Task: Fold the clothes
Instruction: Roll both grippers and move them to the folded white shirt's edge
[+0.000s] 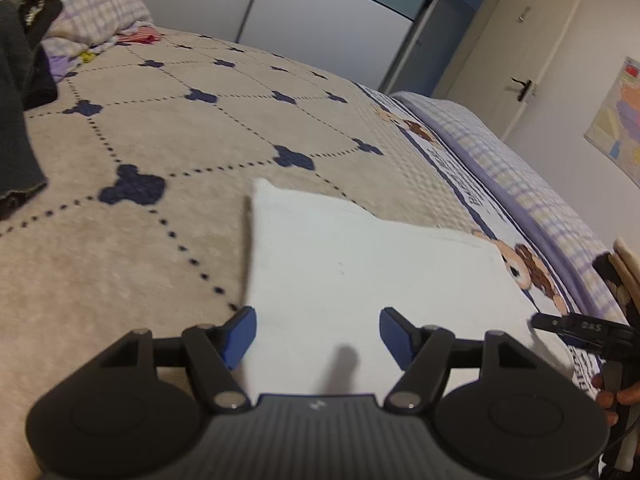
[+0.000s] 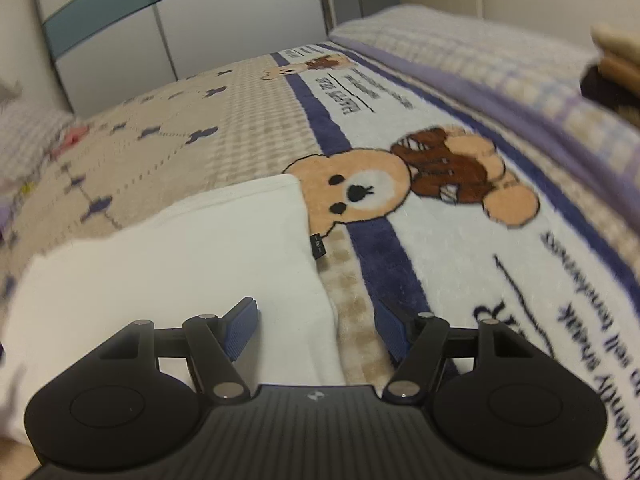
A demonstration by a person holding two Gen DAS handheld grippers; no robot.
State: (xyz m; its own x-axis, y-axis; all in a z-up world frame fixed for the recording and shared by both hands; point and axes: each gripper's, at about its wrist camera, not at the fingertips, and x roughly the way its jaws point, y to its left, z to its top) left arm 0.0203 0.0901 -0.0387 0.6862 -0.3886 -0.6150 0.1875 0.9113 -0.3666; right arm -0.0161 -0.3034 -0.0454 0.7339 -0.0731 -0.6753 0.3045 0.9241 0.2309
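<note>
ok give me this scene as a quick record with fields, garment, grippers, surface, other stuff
garment: white folded garment, lying flat on the bed, small black tag at its edge
left gripper: open, over the garment, holding nothing
right gripper: open, over the garment's right edge, holding nothing
surface: bear-print blanket
other: dark clothing at far left

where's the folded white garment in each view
Left wrist: the folded white cloth garment fills the lower centre, directly ahead of the open left gripper.
Right wrist: the garment lies lower left.
Shared landmark: the printed teddy bear on the blanket at its right corner.
</note>
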